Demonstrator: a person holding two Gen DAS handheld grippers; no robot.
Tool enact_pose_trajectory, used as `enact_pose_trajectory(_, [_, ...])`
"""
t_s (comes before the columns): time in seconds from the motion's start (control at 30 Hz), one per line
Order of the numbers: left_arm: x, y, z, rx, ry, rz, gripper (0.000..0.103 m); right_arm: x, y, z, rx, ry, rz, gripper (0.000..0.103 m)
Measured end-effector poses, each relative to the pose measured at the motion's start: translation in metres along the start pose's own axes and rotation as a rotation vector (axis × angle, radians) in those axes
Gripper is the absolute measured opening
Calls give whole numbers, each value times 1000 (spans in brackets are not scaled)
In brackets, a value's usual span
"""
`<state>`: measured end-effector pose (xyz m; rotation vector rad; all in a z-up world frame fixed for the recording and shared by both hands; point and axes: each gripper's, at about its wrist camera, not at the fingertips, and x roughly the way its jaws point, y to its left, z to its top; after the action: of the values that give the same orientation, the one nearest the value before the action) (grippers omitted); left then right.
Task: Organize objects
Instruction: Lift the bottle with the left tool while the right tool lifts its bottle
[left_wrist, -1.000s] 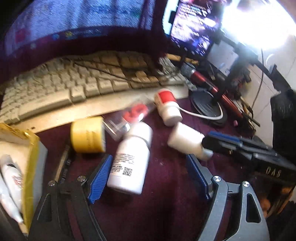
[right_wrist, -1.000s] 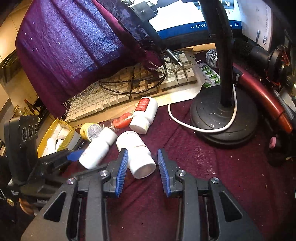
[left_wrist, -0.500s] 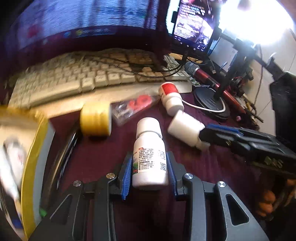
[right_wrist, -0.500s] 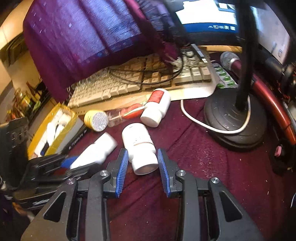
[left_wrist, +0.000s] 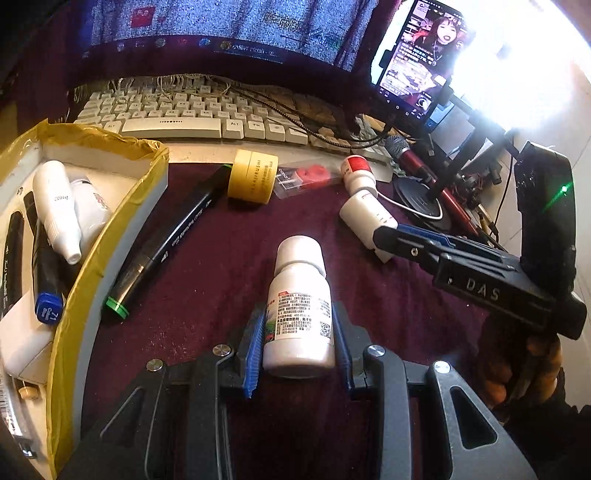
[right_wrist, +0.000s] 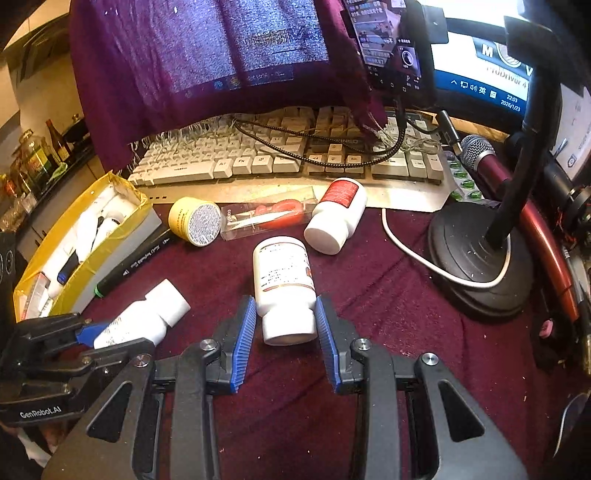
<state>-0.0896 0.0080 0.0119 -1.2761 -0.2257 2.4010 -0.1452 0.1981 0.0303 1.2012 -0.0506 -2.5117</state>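
My left gripper (left_wrist: 297, 350) is shut on a white labelled bottle (left_wrist: 300, 314), held above the maroon cloth; it also shows in the right wrist view (right_wrist: 144, 321). My right gripper (right_wrist: 284, 332) has its blue pads on either side of a wider white bottle (right_wrist: 284, 288) lying on the cloth; small gaps show at both pads. The same bottle shows in the left wrist view (left_wrist: 365, 218). A yellow-taped box (left_wrist: 122, 221) at the left holds white bottles and markers. A yellow jar (left_wrist: 253, 181), a black marker (left_wrist: 166, 243), a clear packet with red parts (left_wrist: 306, 177) and a red-labelled bottle (left_wrist: 358, 173) lie near the keyboard.
A keyboard (right_wrist: 288, 158) with a braided cable runs along the back under a purple cloth (right_wrist: 221, 66). A microphone stand base (right_wrist: 476, 258) with a white cord and a red microphone (right_wrist: 495, 166) stand at the right. A phone (left_wrist: 421, 62) is behind.
My left gripper closed on the white labelled bottle, turned it straight and lifted it, swinging left so the box shows. My right gripper advanced around the wide bottle.
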Motion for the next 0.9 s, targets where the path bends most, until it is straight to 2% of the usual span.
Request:
enact_pose_trajectory(0.17, [-1,3,-1,-6,-9,-12,29,-2,5,-2,-15,4,-25,31])
enact_pose_trajectory(0.37, [-1,4,-2,-12,-16,-13,30,-4,13,-4,11,16,43,31])
enact_pose_trajectory(0.47, [0,1,-3,7,-20,2,30,-3,19,-5,8,22,42,30])
enact_pose_trajectory(0.53, [-1,0,-5,13,-26,14,30,-5,22,-4,19,29,86,27])
enact_pose_trajectory(0.67, [-15,6,-12,-21,-72,3,29,-6,31,-3,34,44,155,27])
enact_pose_trajectory(0.77, [-28,13,-20,-50,-113,-13,29,-5,41,-3,7,46,152,26])
enact_pose_trajectory(0.9, [-39,24,-27,-90,-127,8,29,-8,49,-1,-1,41,165,26])
